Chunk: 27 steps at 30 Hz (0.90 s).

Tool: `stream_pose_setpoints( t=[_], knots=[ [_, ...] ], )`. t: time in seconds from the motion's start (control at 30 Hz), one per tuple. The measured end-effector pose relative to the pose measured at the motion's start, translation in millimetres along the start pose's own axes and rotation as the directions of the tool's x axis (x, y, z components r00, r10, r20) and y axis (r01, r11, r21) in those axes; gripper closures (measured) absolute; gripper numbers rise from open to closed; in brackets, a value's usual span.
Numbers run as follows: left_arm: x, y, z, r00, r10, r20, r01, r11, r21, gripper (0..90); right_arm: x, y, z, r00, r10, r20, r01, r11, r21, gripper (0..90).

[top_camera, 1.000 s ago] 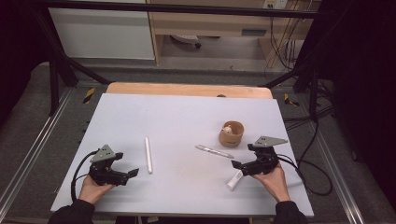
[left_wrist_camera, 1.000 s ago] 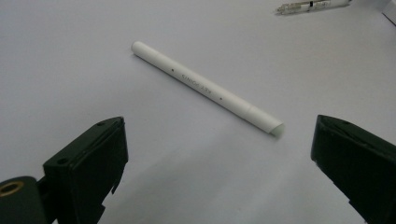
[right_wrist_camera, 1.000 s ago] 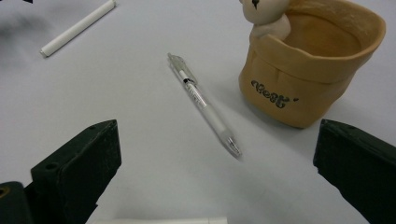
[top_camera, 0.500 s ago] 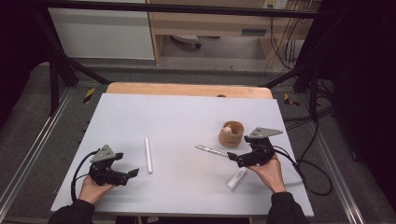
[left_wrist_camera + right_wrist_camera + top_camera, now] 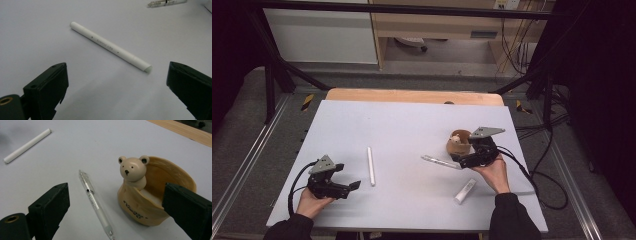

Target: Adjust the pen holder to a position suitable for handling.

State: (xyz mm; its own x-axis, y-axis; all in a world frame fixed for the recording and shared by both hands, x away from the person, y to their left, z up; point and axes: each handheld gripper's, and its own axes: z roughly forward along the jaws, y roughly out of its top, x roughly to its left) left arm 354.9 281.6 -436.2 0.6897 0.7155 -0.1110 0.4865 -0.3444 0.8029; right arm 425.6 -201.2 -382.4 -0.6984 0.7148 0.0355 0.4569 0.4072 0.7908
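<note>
Two pens lie loose on the table (image 5: 412, 120) left of the bear cup (image 5: 152, 202). Right gripper (image 5: 464, 161), jaws released and just narrowing with nothing between them, faces the clear pen (image 5: 96, 203) beside the cup, probably to grasp it. Left gripper (image 5: 352, 186), released, waits by the white pen (image 5: 110, 47).

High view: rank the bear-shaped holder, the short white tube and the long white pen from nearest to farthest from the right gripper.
1. Bear-shaped holder: right beside the right gripper, just behind its jaws.
2. Short white tube: near table edge, in front of that hand.
3. Long white pen: across the table, by the left gripper.
</note>
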Motion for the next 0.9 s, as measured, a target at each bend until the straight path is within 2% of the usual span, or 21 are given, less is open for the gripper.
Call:
stream_pose_setpoints(
  t=[0.3,0.6,0.7,0.9],
  knots=[
    [0.2,0.0,-0.5,1.0000,0.000,0.001,0.000,1.0000,-0.001,4.1,-5.7,6.1,13.5,0.9997,-0.019,0.015,0.019,1.000,0.008,19.6],
    [0.1,0.0,-0.4,1.0000,0.001,0.002,-0.001,1.0000,0.000,4.2,-12.3,7.8,24.8,0.9982,-0.060,0.004,0.060,0.997,0.039,40.8],
    [0.1,0.1,-0.4,1.0000,0.002,0.003,-0.002,1.0000,0.000,4.2,-14.3,8.1,28.7,0.9978,-0.066,-0.004,0.066,0.996,0.052,44.6],
    [0.0,0.1,-0.5,1.0000,0.003,0.004,-0.003,1.0000,-0.001,4.2,-16.6,7.4,33.3,0.9961,-0.087,0.011,0.086,0.994,0.070,52.0]
  ],
)
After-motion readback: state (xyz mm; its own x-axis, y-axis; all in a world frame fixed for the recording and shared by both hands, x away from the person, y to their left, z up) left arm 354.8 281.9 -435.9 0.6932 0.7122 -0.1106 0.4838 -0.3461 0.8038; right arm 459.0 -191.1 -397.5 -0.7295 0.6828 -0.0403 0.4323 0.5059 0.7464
